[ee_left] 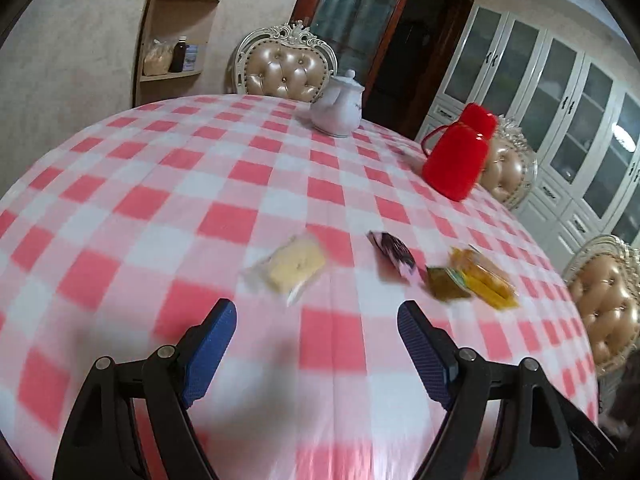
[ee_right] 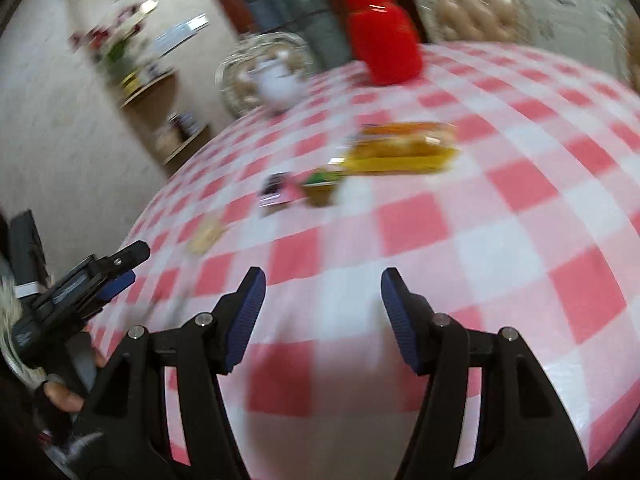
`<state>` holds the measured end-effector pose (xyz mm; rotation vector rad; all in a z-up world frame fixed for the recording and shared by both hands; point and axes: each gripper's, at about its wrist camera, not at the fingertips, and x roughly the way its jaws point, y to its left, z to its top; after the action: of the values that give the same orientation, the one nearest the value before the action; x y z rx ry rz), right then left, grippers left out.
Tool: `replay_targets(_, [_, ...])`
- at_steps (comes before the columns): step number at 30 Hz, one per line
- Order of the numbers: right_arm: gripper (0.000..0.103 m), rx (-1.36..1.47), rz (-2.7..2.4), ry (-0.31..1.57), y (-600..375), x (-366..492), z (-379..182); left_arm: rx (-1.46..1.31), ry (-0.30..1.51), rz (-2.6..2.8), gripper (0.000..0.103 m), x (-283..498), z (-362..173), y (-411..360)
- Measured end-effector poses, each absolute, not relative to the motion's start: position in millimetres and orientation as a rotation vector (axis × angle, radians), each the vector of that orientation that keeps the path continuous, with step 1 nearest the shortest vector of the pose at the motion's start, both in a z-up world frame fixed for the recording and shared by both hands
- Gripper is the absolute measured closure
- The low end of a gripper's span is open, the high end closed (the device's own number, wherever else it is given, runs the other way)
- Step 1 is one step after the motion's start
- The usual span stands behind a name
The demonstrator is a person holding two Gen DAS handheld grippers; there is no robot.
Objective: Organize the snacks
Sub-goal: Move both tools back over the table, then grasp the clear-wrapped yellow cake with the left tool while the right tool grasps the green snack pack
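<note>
Several snacks lie on the pink-and-white checked tablecloth (ee_left: 224, 184). A clear-wrapped pale yellow cake (ee_left: 294, 266) lies just beyond my left gripper (ee_left: 316, 312), which is open and empty above the cloth. To its right lie a dark pink packet (ee_left: 392, 254), a small olive-green packet (ee_left: 446, 282) and an orange-yellow pack (ee_left: 486, 280). In the right wrist view my right gripper (ee_right: 323, 280) is open and empty; the orange-yellow pack (ee_right: 400, 146), green packet (ee_right: 322, 186), pink packet (ee_right: 276, 192) and pale cake (ee_right: 206, 234) lie ahead, blurred. The left gripper (ee_right: 120, 268) shows at the left.
A white teapot (ee_left: 338, 110) and a red thermos jug (ee_left: 458, 156) stand at the far side of the table. Upholstered chairs (ee_left: 286, 68) surround it. A corner shelf (ee_left: 176, 32) and white cabinets (ee_left: 560, 92) stand behind. The table edge (ee_right: 128, 312) is near the left gripper.
</note>
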<state>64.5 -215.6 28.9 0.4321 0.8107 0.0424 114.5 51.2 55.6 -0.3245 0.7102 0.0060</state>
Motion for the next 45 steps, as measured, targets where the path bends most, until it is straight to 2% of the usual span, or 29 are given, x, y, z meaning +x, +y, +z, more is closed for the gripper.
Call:
replay_targets(5, [0.032, 0.328, 0.057, 0.831, -199, 95, 26, -0.259, 0.681, -0.004, 0.019, 139, 39, 55])
replay_targets(12, [0.032, 0.198, 0.023, 0.921, -168, 175, 7, -0.379, 0.66, 0.001, 0.019, 135, 37, 81])
replay_targets(20, [0.032, 0.092, -0.03, 0.971, -149, 222, -8, -0.451, 0.672, 0.008, 0.019, 136, 32, 94])
replay_targets(21, [0.035, 0.088, -0.034, 0.972, -149, 224, -8, -0.456, 0.679, 0.002, 0.019, 137, 30, 93])
replay_targets(22, [0.043, 0.087, -0.038, 0.971, -150, 225, -8, -0.457, 0.685, -0.003, 0.019, 138, 30, 93])
replay_targets(23, [0.062, 0.083, -0.039, 0.966, -150, 225, -6, -0.454, 0.686, -0.004, 0.019, 138, 29, 92])
replay_targets(24, [0.063, 0.074, -0.027, 0.961, -148, 219, -5, -0.45, 0.686, -0.004, 0.019, 138, 29, 92])
replay_targets(28, [0.064, 0.04, 0.024, 0.903, -139, 171, 14, -0.448, 0.678, 0.009, 0.019, 138, 30, 99])
replay_targets(32, [0.064, 0.142, 0.086, 0.858, -142, 116, 40, -0.486, 0.675, 0.01, 0.019, 139, 30, 112])
replay_targets(38, [0.064, 0.24, 0.153, 0.835, -136, 55, 42, -0.477, 0.733, -0.05, 0.019, 150, 24, 113])
replay_targets(45, [0.063, 0.279, 0.173, 0.855, -134, 56, 37, -0.121, 0.828, -0.075, 0.019, 177, 17, 54])
